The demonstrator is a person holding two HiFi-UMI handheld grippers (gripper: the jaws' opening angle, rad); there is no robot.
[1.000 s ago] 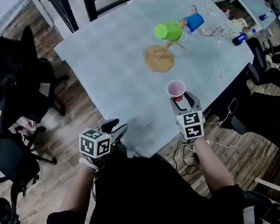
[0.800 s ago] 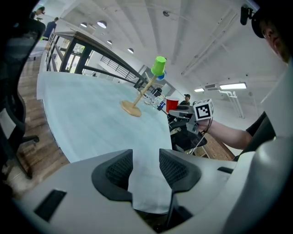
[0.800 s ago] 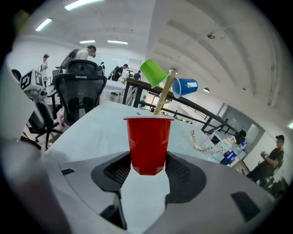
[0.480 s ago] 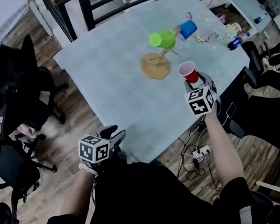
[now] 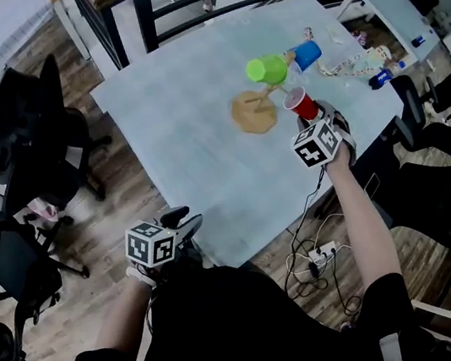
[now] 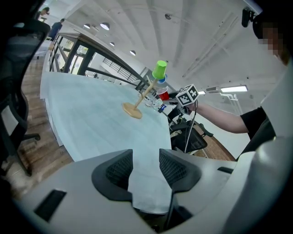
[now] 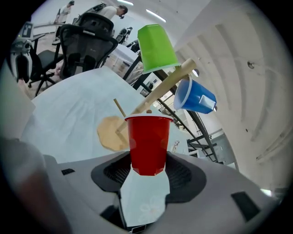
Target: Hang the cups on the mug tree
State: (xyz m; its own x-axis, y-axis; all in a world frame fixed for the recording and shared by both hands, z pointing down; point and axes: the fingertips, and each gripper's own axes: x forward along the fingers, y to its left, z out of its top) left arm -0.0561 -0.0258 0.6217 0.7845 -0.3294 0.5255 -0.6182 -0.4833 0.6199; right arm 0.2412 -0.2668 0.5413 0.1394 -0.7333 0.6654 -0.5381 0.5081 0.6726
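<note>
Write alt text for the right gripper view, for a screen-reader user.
The right gripper grips a red cup by its lower part, in front of a wooden mug tree. A green cup and a blue cup already hang on the tree, above a pale blue table.

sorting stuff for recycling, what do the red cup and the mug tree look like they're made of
Red cup: probably thin plastic. It is smooth and slightly glossy, with a rolled rim, like a disposable party cup.
Mug tree: looks like unfinished light wood, with a matte tan stem, pegs and flat base. The grain is too small to confirm.
</note>
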